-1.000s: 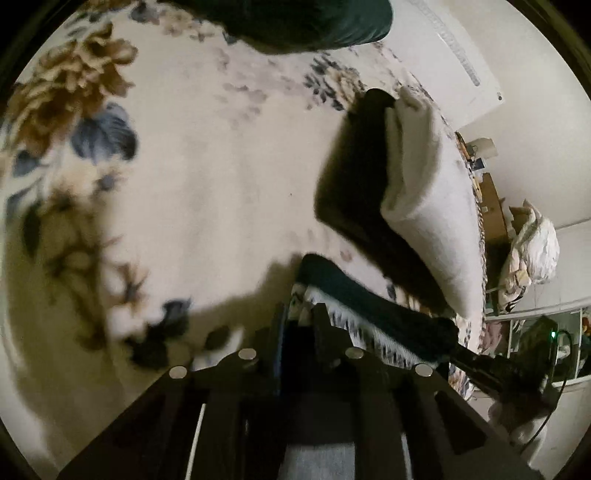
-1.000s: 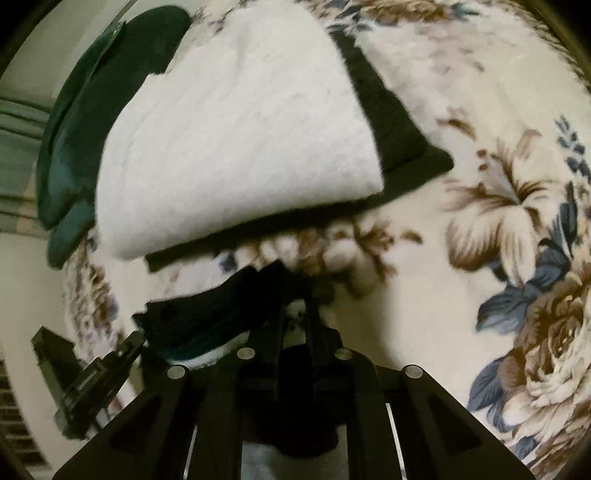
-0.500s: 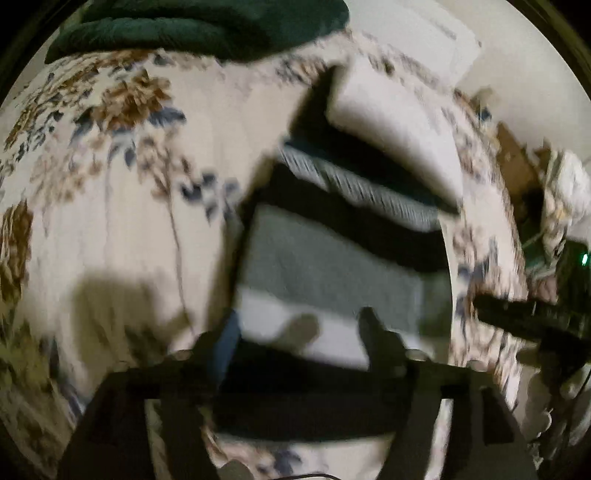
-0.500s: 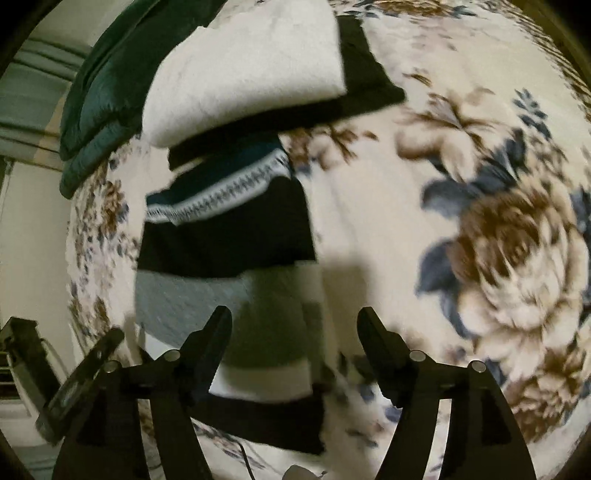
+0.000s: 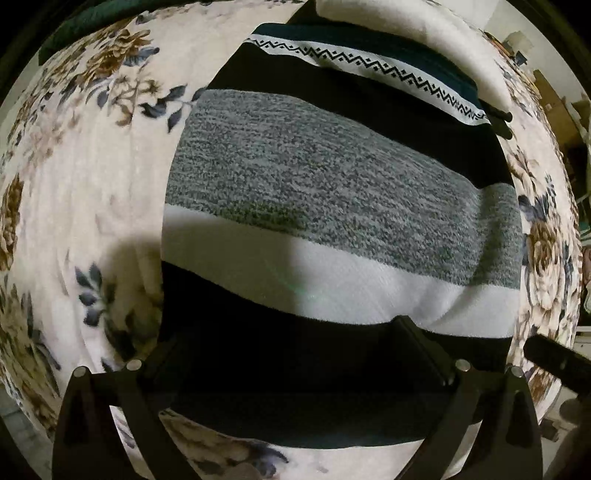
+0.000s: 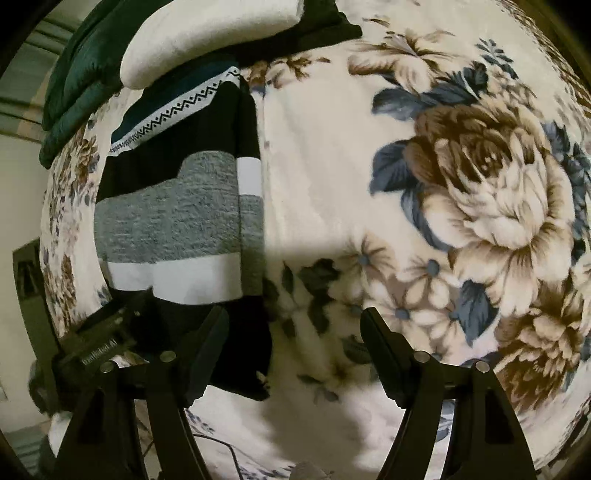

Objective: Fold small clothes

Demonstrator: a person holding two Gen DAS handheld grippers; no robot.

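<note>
A folded striped sweater [image 5: 332, 192] with black, grey and white bands and a zigzag trim lies flat on the floral blanket [image 5: 92, 184]. My left gripper [image 5: 291, 339] is open and empty just above the sweater's near black band. In the right wrist view the sweater [image 6: 177, 218] lies at the left. My right gripper [image 6: 295, 325] is open and empty over bare blanket [image 6: 461, 203], beside the sweater's right edge. Its left finger [image 6: 207, 339] overlaps the sweater's near corner.
A folded white garment [image 6: 207, 40] on a black one [image 6: 317, 29] lies just beyond the sweater. A dark green quilt [image 6: 77, 85] is bunched at the far left. The left gripper's body [image 6: 99, 343] shows at lower left. Room clutter [image 5: 569, 122] lies past the bed's right edge.
Both grippers were shut on the sweater one second ago, carrying it. They opened, let it go flat on the blanket, and have since come lower and closer to it.
</note>
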